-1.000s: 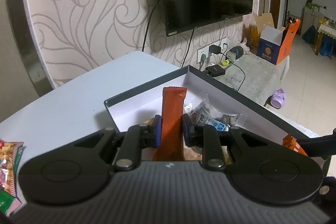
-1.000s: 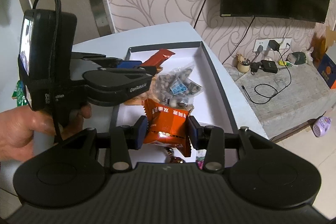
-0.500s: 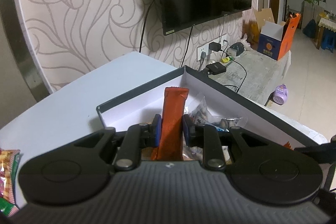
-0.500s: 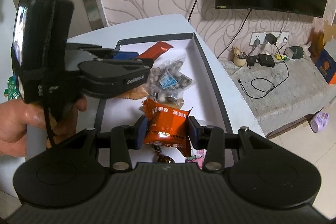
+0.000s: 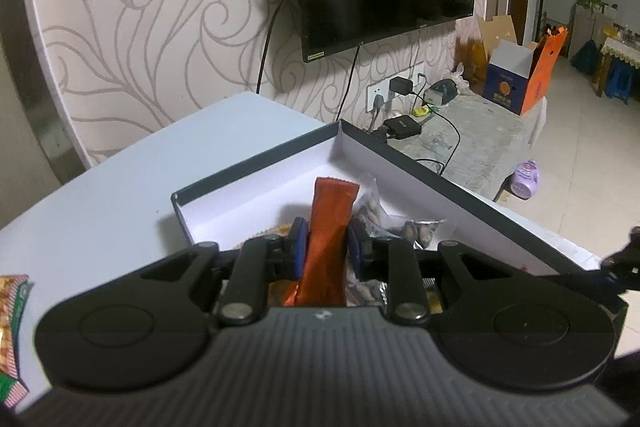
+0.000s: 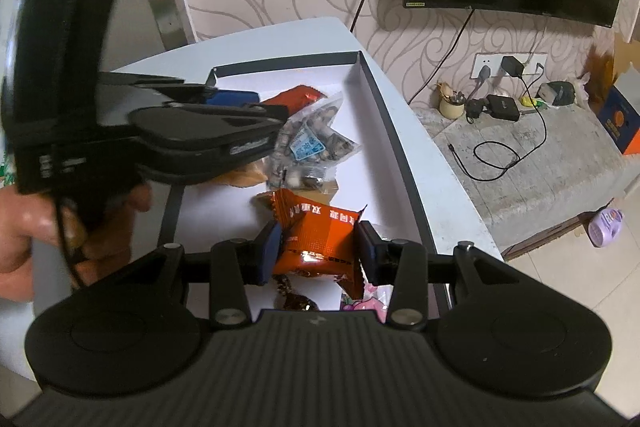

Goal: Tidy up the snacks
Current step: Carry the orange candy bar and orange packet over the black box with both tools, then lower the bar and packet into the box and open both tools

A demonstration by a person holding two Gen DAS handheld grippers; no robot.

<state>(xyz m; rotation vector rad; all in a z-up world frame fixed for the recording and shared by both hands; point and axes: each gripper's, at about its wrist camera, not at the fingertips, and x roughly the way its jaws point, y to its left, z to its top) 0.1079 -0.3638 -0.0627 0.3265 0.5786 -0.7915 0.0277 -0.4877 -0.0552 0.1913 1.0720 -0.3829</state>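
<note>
A shallow dark-rimmed box (image 5: 440, 183) with a white floor lies on the pale table and holds several snacks. My left gripper (image 5: 326, 247) hangs over its near end, shut on a long orange stick packet (image 5: 330, 211) that stands upright between the blue pads. In the right wrist view the left gripper (image 6: 256, 105) reaches in from the left, and the stick packet (image 6: 296, 97) pokes out past it. My right gripper (image 6: 318, 247) is shut on a square orange packet (image 6: 320, 231) low over the box (image 6: 384, 115).
A clear bag of nuts (image 6: 312, 143) lies mid-box, with a pink packet (image 6: 364, 303) and a dark wrapped sweet (image 6: 296, 301) under my right gripper. More packets (image 5: 12, 307) lie on the table at left. A hand (image 6: 24, 239) holds the left gripper. The table edge drops to a low bench on the right.
The right gripper has sunk a little toward the box floor with its square packet. The left gripper has kept its place over the box, still on the stick packet.
</note>
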